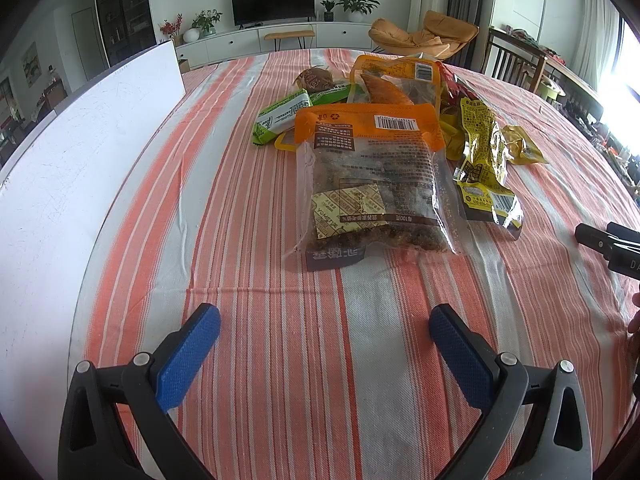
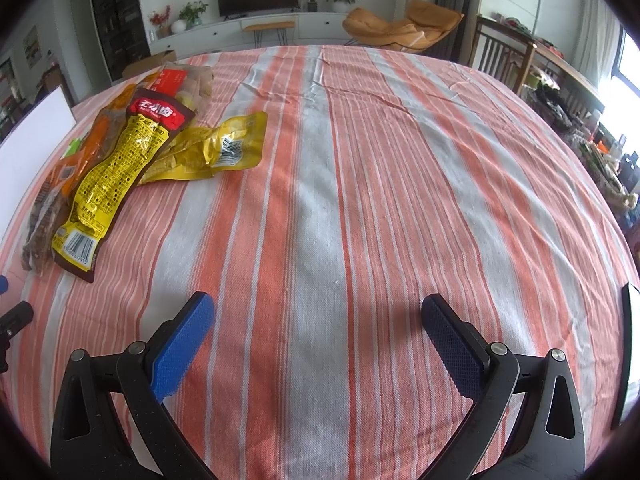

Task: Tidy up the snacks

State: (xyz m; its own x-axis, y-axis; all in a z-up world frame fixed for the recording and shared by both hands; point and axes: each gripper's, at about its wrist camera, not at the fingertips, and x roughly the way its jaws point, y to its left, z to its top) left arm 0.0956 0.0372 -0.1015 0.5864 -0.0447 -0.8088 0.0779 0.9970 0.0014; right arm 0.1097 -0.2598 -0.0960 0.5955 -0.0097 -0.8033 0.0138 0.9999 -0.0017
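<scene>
The white tray [image 1: 60, 168] sits far left on the striped table [image 1: 248, 240]. The left tongs [image 1: 325, 326] hang spread and empty just short of the clear orange-topped packet [image 1: 372, 176]; pinch its near edge, not the bulky middle. The right tongs [image 2: 317, 316] are spread over bare cloth.

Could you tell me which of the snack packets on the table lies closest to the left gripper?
The large clear packet with the orange top. It lies straight ahead of the left gripper, in front of the pile; the green and yellow packets lie farther back or to the side.
</scene>
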